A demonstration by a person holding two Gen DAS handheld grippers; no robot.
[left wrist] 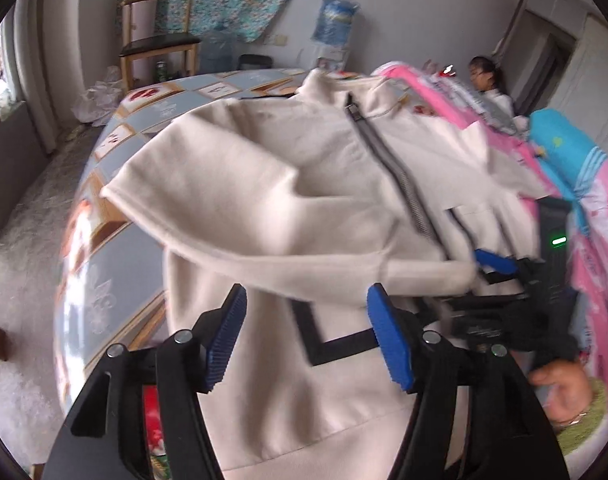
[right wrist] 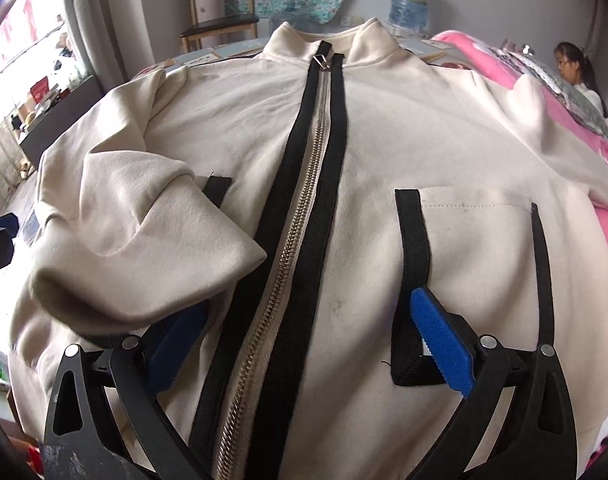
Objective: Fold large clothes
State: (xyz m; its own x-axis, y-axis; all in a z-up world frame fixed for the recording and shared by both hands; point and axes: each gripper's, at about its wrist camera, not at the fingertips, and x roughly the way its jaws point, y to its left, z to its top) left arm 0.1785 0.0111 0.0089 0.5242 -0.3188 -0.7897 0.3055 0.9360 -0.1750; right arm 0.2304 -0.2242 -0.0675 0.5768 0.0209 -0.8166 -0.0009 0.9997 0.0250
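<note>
Both tongs spread, empty: left tongs [left wrist: 307, 336], right tongs [right wrist: 304, 348]; jacket [right wrist: 367, 152] flat, zipper lengthwise, collar far.

Both close above the jacket [left wrist: 264, 184], angled down toward its collar. Left view from its sleeve side. Shared: zipper [right wrist: 304, 184], chair [right wrist: 220, 12].

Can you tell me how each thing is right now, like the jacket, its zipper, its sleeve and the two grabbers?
Jacket: lying flat, front up.
Zipper: closed up to the collar.
Sleeve: folded across the chest.
Left gripper: jaws open, nothing between them.
Right gripper: jaws open over the zipper, holding nothing.
</note>
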